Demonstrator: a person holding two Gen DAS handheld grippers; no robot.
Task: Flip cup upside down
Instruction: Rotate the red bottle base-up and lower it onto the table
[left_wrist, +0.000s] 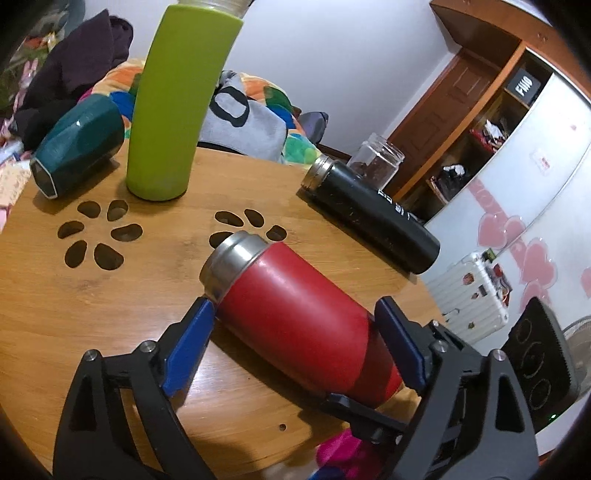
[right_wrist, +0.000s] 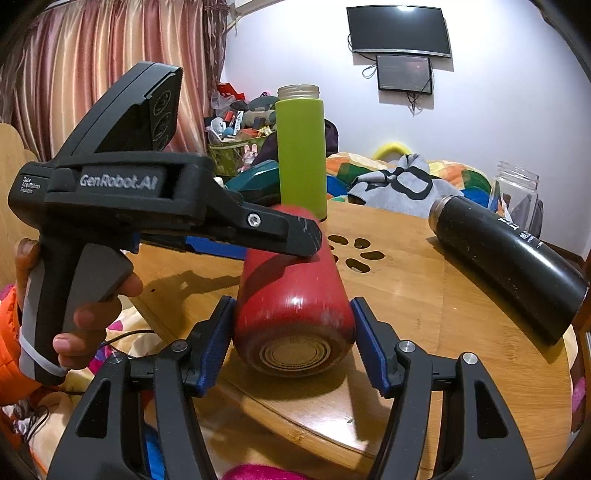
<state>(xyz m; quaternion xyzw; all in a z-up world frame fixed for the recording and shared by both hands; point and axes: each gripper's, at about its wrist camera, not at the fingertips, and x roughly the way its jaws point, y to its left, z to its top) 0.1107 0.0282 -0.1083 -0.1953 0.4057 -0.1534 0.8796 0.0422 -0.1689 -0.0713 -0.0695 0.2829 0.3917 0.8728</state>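
My left gripper has its blue pads set wide, one at the red cup's steel rim end and one on its body toward the base; both look to be touching, though I cannot tell how firmly they bite. My right gripper brackets the cup's base end, jaws open about the cup's width, pads just beside or grazing its flanks; I cannot tell whether it is really holding.

The red cup lies on its side on the round wooden table, mouth pointing toward 11 o'clock in the left wrist view. I judge this the grasp step: the cup is cradled, not yet lifted.

Next I need a sure squeeze, then a lift and turn that brings the mouth down onto the wood.

Further out, a green bottle stands at 11 o'clock, a teal cup lies at 10, a black flask lies at 1, well apart.
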